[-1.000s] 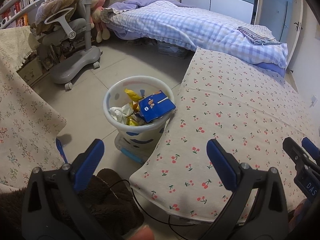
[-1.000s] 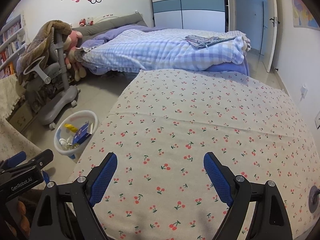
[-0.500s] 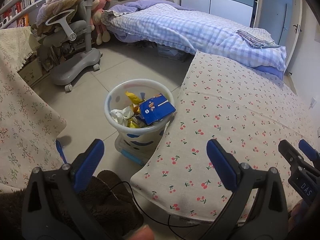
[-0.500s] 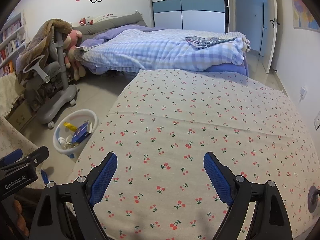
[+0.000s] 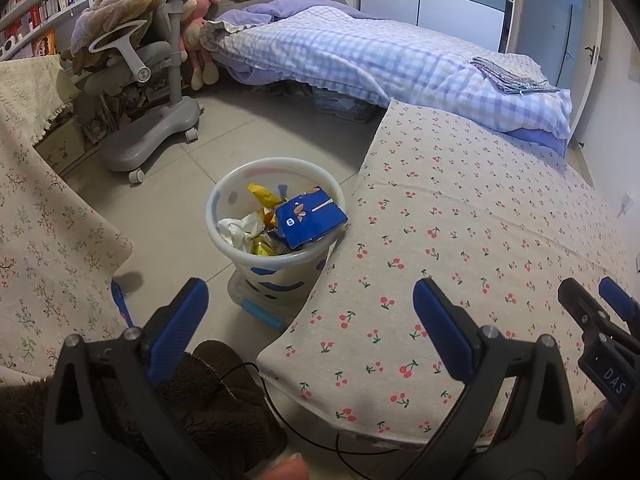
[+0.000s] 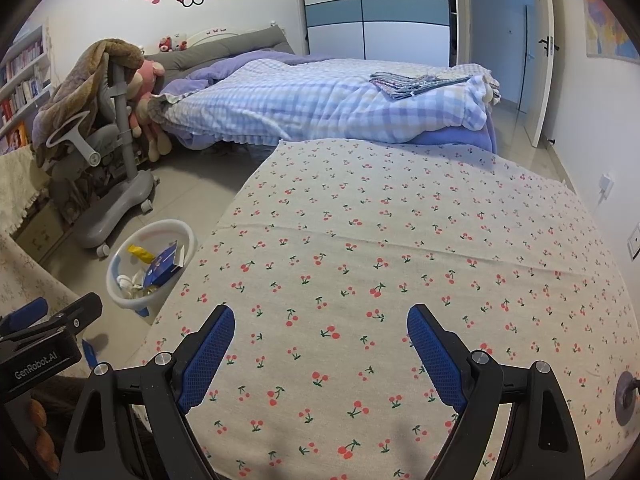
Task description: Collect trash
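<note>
Your left gripper [image 5: 306, 316] and right gripper [image 6: 320, 344] both angle downward, jaws spread wide, gripping nothing.

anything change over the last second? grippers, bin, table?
Nothing visibly changed. Both the left gripper and the right gripper are open and empty as before, over the cherry-print tablecloth. The trash bin sits in the same spot on the floor beside the table, with the blue carton and wrappers still in it.
</note>
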Demonstrator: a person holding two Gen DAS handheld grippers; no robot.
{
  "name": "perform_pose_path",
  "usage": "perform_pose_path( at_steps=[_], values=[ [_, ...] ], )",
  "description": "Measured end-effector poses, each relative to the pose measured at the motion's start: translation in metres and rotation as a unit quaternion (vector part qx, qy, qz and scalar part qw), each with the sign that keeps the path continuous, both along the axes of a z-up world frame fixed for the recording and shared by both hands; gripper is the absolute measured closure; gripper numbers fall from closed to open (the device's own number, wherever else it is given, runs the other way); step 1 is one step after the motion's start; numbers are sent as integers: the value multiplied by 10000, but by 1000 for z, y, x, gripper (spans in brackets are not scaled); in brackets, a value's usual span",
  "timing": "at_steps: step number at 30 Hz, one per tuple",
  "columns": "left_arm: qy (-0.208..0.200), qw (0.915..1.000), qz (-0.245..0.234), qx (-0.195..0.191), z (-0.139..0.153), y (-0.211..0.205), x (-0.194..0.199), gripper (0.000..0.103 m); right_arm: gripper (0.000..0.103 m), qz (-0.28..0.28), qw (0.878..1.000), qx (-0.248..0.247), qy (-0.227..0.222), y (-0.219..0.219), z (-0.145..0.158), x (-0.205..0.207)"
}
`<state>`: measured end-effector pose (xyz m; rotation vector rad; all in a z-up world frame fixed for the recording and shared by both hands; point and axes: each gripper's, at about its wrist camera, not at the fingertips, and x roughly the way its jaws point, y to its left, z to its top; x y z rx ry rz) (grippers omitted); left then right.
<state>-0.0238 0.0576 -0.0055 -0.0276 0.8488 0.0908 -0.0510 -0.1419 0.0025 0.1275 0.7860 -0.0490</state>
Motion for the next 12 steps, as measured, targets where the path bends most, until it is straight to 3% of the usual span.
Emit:
perform_pose_path(
  at_steps=[12],
  values=[
    [45,10000,-41,-79,0,-1,1,1,13,-9,10000,-8,3,-1,0,0]
  ],
)
